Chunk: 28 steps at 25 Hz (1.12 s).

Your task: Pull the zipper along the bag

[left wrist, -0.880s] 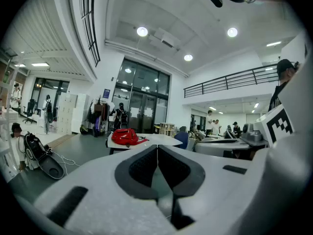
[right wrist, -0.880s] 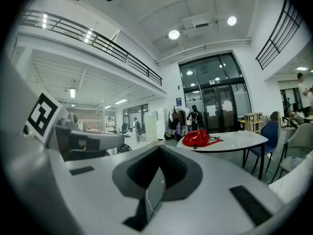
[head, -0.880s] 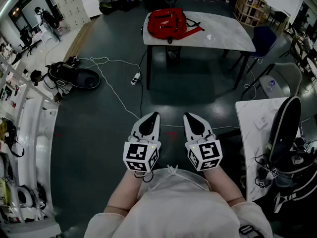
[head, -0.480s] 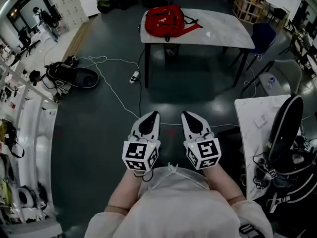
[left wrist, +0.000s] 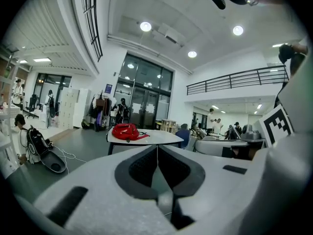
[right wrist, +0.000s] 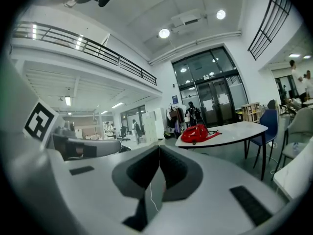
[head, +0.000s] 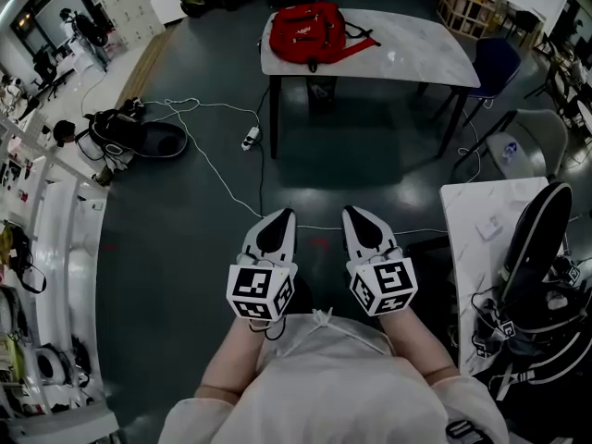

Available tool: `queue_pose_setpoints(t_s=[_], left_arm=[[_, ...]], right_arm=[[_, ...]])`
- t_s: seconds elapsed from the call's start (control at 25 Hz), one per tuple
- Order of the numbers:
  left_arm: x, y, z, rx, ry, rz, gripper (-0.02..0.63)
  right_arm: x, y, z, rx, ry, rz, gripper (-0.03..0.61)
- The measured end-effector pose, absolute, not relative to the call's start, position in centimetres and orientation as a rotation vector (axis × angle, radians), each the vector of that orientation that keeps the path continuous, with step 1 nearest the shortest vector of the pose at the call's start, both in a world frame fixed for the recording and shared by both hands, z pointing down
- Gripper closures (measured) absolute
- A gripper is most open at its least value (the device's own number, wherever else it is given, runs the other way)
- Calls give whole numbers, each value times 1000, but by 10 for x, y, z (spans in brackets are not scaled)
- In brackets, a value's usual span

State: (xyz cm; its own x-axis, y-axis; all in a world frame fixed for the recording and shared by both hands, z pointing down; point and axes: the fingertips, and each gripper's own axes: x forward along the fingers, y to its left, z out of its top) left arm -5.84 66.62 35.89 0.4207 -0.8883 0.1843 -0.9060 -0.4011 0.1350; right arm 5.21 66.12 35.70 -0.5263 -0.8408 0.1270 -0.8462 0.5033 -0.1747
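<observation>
A red bag (head: 312, 30) lies on the left end of a white table (head: 416, 58) at the far side of the room, its straps trailing to the right. It shows small in the left gripper view as the red bag (left wrist: 126, 130) and in the right gripper view as the red bag (right wrist: 196, 133). My left gripper (head: 287, 214) and right gripper (head: 350, 214) are held side by side close to my body, over the dark floor and far from the bag. Both have their jaws closed together with nothing between them.
A white cable (head: 211, 155) with a power strip runs across the floor left of the table. A black bag (head: 139, 137) lies at the left. A second white table (head: 472, 220) with black gear stands at the right. Chairs (head: 518, 137) stand beyond it.
The view has shifted slightly, so the table and red bag sit a little higher in the frame. Both grippers keep their place and stay shut.
</observation>
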Motion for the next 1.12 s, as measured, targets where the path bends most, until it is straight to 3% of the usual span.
queue_pose_setpoints(t_s=[0.44,1.12], left_arm=[[-77,567,380,2456,-1477,158,594],[-148,311,363,2514,-1301,125,594]], right_arm=[[36,569,380,1569,-2601,414,551],[-36,329,369,1682,-2454,449,551]])
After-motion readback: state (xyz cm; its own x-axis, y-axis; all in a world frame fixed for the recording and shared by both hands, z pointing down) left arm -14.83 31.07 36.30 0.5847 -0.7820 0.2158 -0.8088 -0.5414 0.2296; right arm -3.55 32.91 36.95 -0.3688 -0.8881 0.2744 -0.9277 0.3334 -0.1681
